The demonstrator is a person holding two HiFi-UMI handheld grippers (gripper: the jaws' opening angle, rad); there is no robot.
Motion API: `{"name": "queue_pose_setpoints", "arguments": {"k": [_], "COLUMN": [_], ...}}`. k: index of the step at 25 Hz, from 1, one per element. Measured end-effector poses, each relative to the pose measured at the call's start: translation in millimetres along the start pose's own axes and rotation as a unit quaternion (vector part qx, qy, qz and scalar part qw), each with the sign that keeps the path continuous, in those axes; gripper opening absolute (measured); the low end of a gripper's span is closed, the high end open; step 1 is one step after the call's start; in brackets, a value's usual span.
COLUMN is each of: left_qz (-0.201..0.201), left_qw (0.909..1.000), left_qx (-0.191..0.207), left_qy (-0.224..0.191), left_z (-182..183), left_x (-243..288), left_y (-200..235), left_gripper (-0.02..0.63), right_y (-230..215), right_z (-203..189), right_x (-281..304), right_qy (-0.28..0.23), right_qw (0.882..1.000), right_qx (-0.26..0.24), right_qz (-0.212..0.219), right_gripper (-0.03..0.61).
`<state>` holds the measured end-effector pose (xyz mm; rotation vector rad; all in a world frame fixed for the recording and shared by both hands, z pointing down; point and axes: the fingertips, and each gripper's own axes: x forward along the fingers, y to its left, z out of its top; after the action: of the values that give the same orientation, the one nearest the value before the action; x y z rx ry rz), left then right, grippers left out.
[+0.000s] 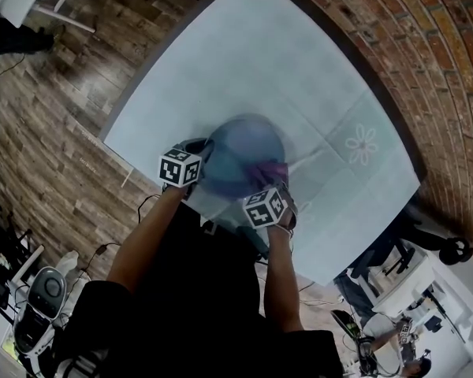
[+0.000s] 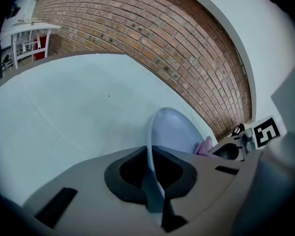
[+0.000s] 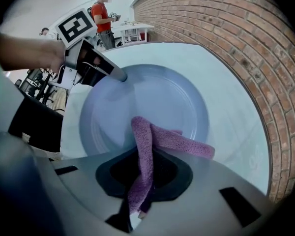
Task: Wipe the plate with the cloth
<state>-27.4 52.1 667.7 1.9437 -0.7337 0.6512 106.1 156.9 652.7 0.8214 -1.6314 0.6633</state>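
The blue plate (image 1: 238,157) is gripped by its rim between the jaws of the left gripper (image 2: 155,193), which are closed on it. It is seen edge-on in the left gripper view and is held over the near part of the pale table (image 1: 260,61). The purple cloth (image 3: 160,140) is pinched in the right gripper (image 3: 137,203), jaws closed on it. Its free end is laid against the plate's inner face.
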Motion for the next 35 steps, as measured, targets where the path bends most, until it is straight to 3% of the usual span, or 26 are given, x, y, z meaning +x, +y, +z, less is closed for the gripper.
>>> {"name": "queue_pose_setpoints", "arguments": {"k": [22,35], "left_qz": [0.0,-0.002], "left_qw": [1.0,1.0], "left_qx": [0.002,0.001], "left_qy": [-0.004,-0.002], "left_z": [-0.2,0.4], "left_x": [-0.3,0.1], "left_y": [-1.4,0.4], "left_gripper": [0.046,0.046], "right_y": [68.4,108.0], "right_z": [12.6,49.0], "right_x": [5.5,16.5], "right_qy": [0.008,-0.024], "right_qw": [0.993,0.984], "right_qx": [-0.038,-0.117], "right_qz": [0.114,0.134], "right_gripper": [0.063,0.063]}}
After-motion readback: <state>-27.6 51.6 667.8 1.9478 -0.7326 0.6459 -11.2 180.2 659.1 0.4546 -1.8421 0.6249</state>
